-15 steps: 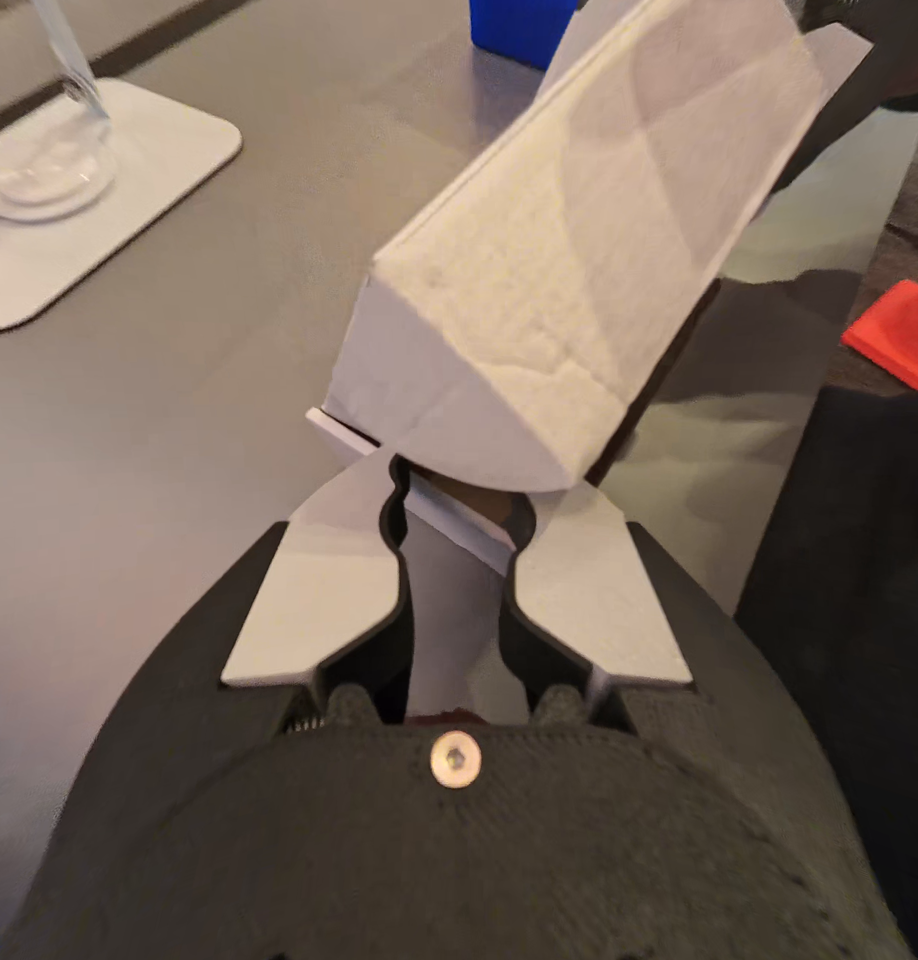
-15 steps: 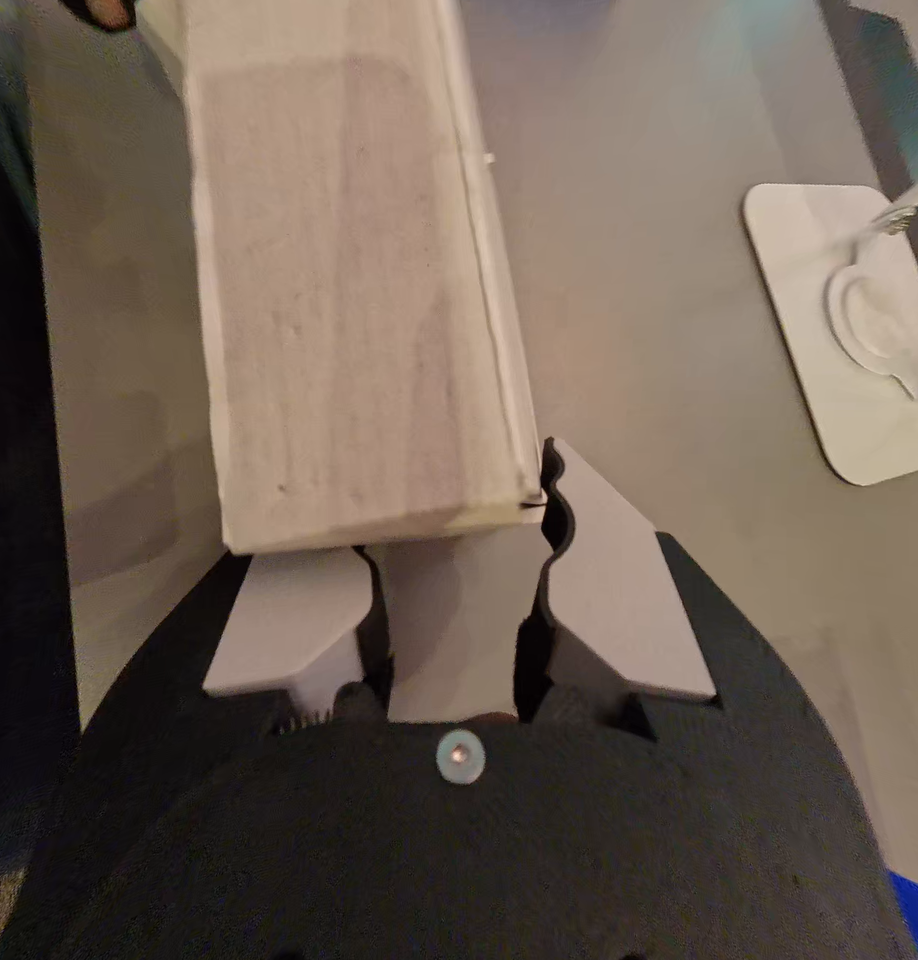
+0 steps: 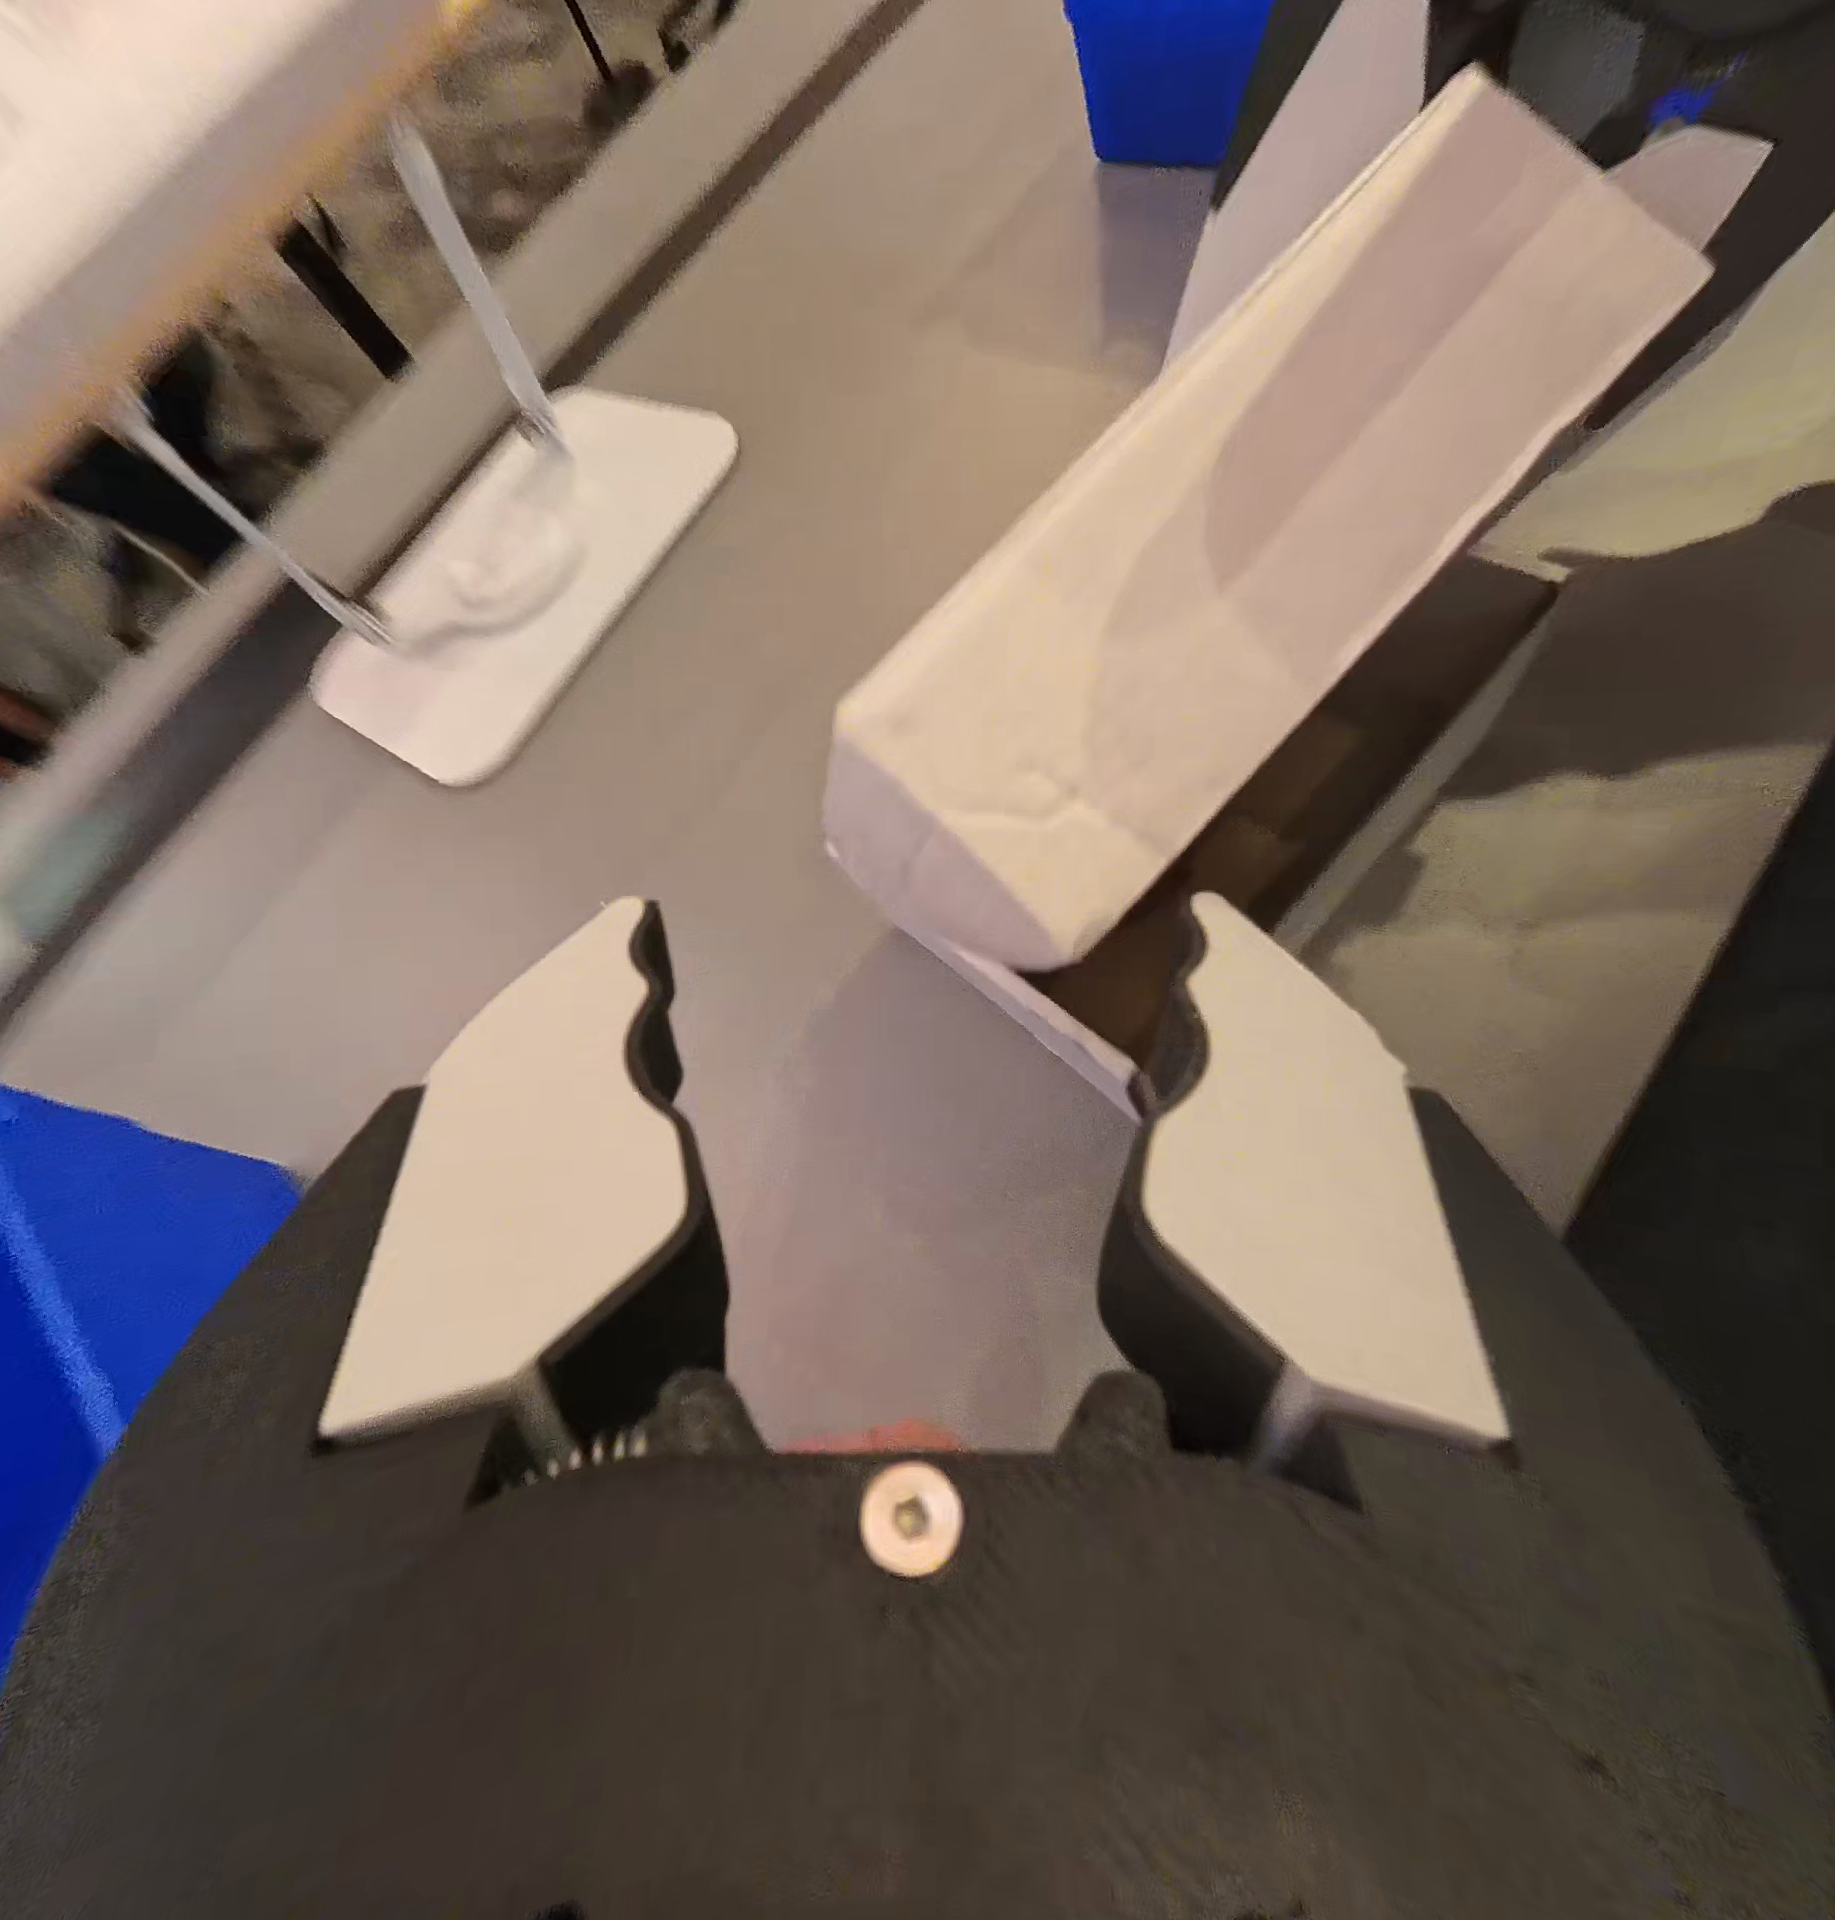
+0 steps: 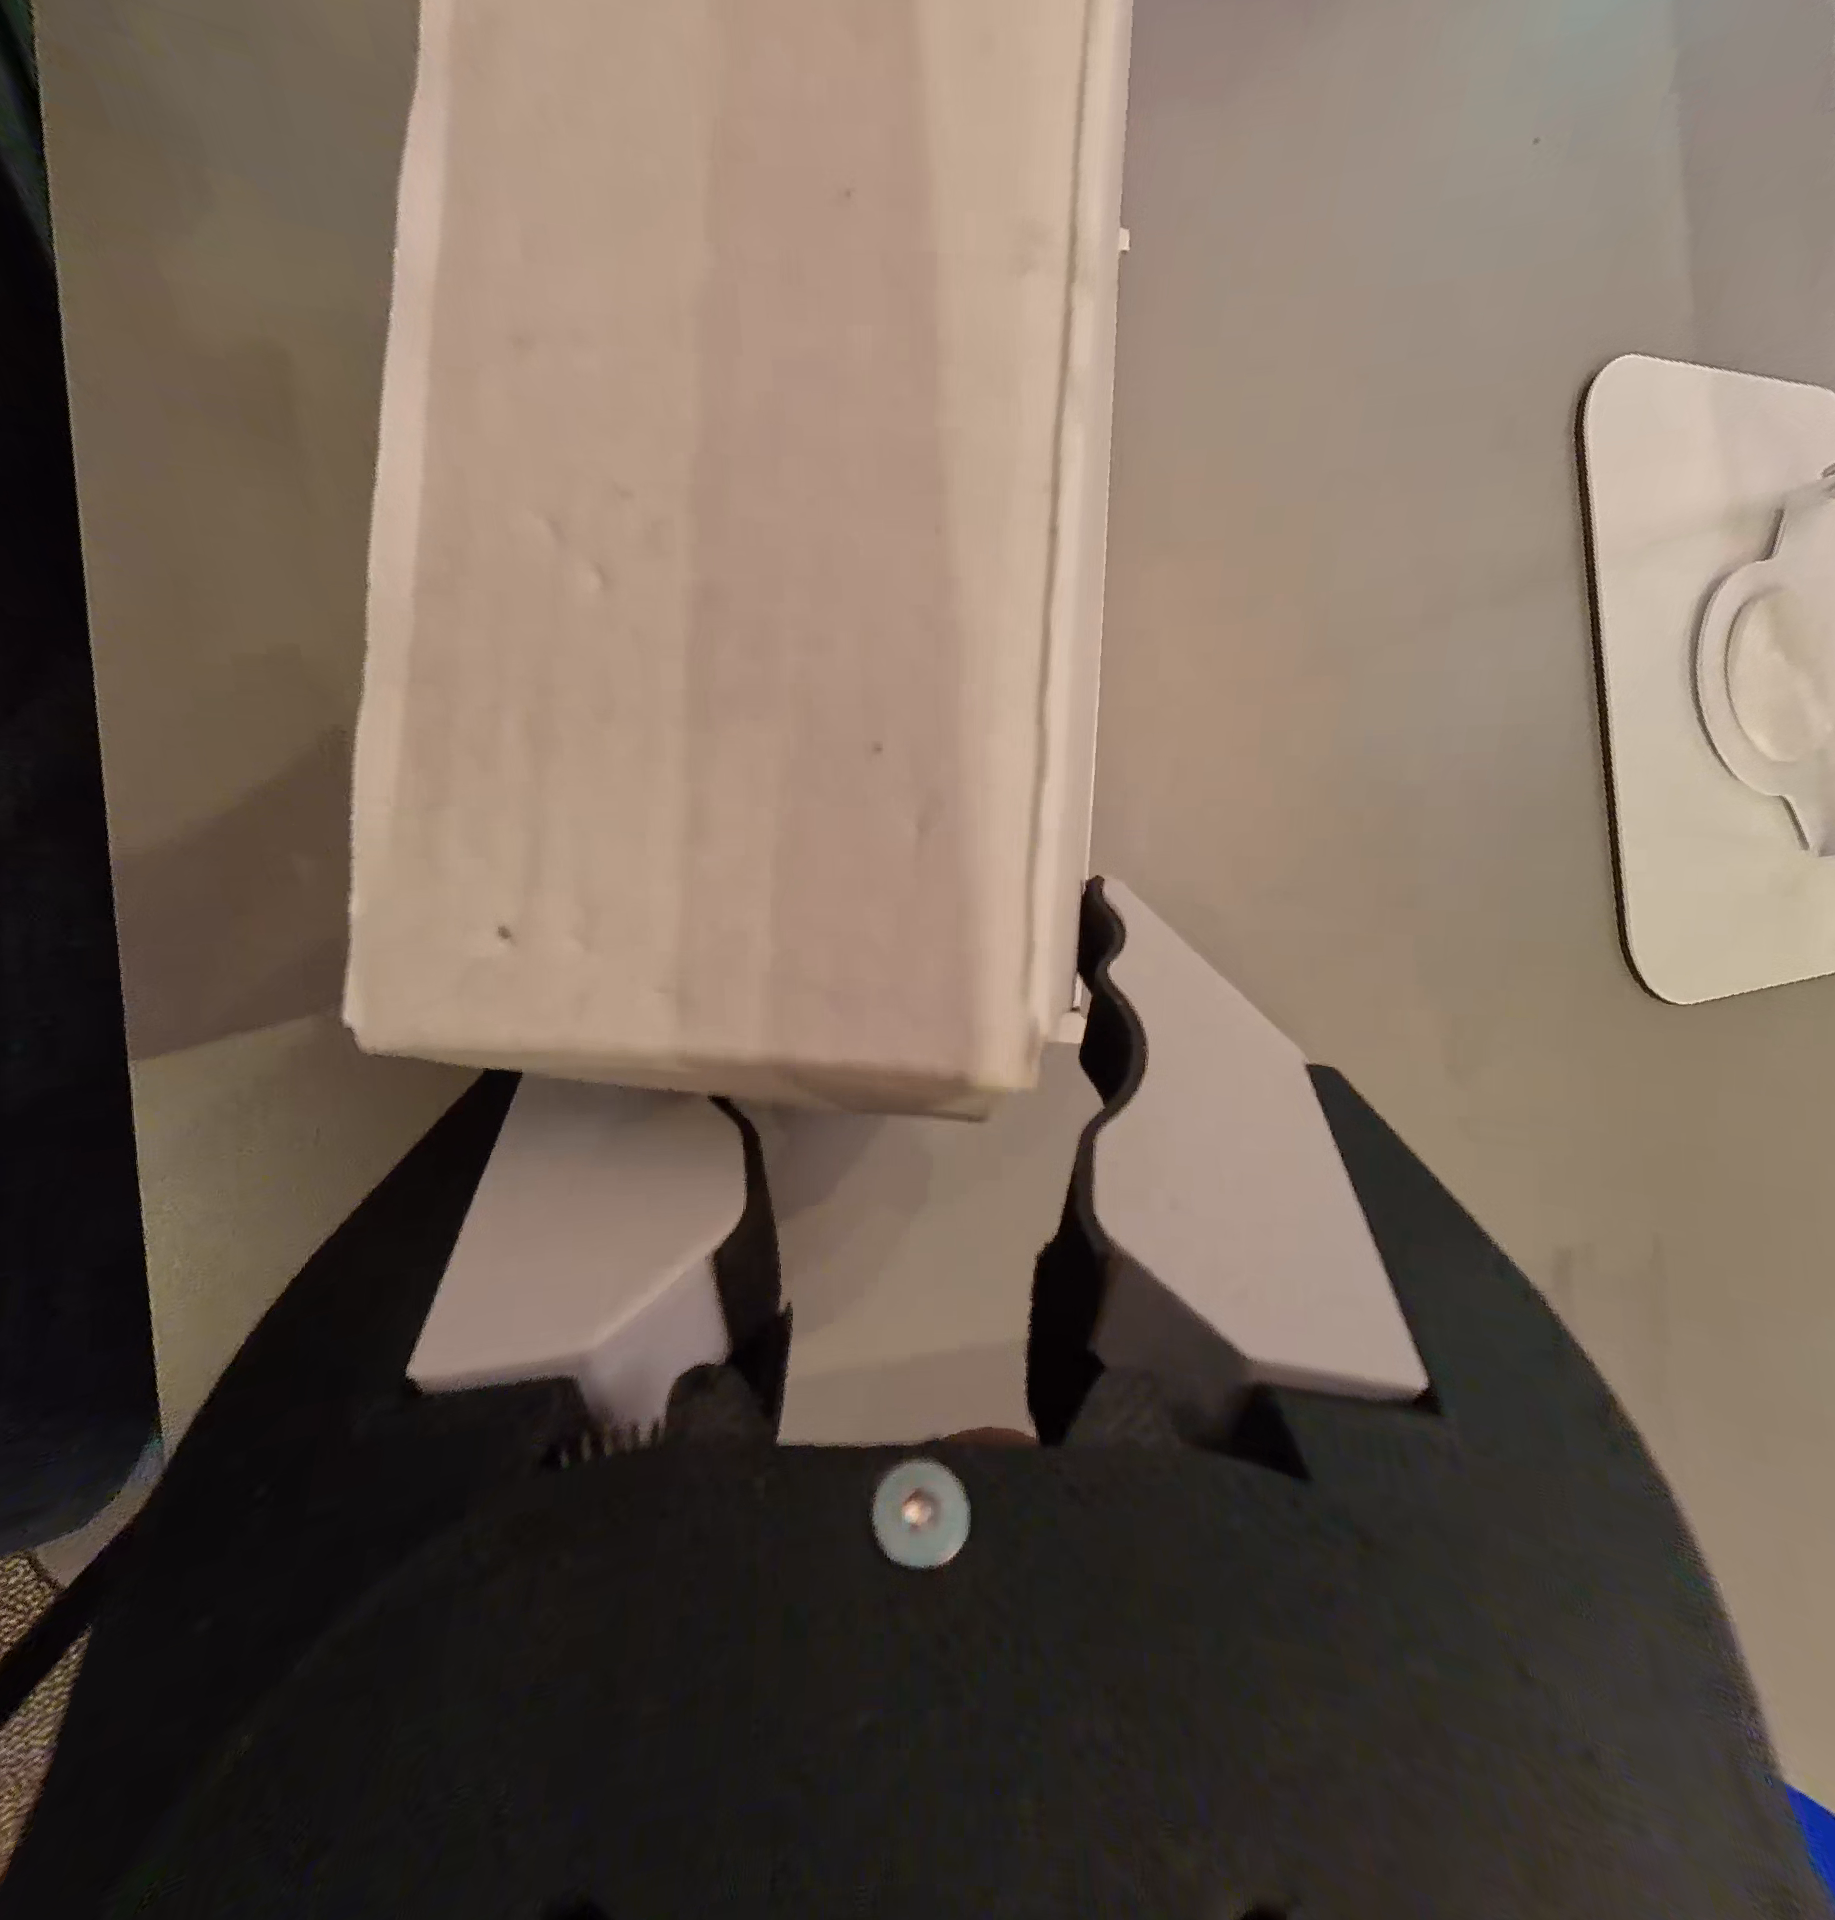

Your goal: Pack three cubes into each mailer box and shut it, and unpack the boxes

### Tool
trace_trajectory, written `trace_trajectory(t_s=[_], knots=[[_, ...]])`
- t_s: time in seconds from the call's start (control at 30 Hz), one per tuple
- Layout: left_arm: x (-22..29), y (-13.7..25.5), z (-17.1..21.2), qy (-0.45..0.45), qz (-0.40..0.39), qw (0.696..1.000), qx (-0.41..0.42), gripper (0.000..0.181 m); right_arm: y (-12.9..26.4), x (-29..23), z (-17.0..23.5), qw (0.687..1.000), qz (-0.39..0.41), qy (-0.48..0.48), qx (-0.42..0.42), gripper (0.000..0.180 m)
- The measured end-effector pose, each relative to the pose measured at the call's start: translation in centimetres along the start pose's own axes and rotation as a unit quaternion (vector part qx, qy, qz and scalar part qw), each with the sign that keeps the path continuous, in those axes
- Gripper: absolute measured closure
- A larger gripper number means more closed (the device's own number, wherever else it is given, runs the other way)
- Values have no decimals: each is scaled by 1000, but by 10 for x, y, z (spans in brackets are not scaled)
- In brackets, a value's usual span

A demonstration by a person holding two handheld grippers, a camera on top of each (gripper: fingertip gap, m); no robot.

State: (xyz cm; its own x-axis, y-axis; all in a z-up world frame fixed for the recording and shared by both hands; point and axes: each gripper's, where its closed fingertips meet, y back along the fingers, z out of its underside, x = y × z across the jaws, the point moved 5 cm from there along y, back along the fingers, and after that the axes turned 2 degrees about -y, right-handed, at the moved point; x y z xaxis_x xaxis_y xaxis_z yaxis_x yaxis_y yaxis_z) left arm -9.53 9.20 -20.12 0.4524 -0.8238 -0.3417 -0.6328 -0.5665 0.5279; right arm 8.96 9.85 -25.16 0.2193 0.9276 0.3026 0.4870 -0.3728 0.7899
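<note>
Now the left claw (image 3: 918, 997) gapes empty; right claw (image 4: 913, 997) pinches the mailer box (image 4: 726, 520), which could sag and slip.

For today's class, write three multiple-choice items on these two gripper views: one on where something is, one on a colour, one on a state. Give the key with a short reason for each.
1. Where does the white stand base lie in the right wrist view?
A. right of the mailer box
B. left of the mailer box
C. under the mailer box

2. What colour is the bin at the top of the left wrist view?
A. red
B. blue
C. green

3. How do the left gripper's jaws stand?
A. shut on the box
B. shut on a cube
C. wide apart, gripping nothing

Key:
1 A, the base sits by the right edge, apart from the mailer box.
2 B, the bin is plainly blue.
3 C, grey table shows between the fingers, and the box only nears one tip.
</note>
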Motion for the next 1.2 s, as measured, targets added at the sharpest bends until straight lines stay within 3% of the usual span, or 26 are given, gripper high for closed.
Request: trace_trajectory(t_s=[0.13, 0.2, 0.53, 0.8, 1.03, 1.2], knots=[[9, -10, -15, -150, -29, 988, -38, 94, -2, 1, -1, 1000, 2, 15, -6, 120], [15, -19, -11, -180, -20, 982, -58, 111, -2, 2, -1, 1000, 1, 22, -12, 120], [28, -12, 1, -170, 23, 979, -111, 117, 4, -7, -6, 996, -64, 18, -65, 105], [34, -10, 5, -173, 27, 976, -131, 118, 27, -7, -5, 986, -110, -64, -104, 82], [37, -14, 3, -176, 28, 974, -140, 118, 56, -7, -3, 992, -70, -76, -66, 87], [39, -16, 0, -192, 20, 969, -154, 119, 60, -19, 13, 991, -62, -68, -101, 83]])
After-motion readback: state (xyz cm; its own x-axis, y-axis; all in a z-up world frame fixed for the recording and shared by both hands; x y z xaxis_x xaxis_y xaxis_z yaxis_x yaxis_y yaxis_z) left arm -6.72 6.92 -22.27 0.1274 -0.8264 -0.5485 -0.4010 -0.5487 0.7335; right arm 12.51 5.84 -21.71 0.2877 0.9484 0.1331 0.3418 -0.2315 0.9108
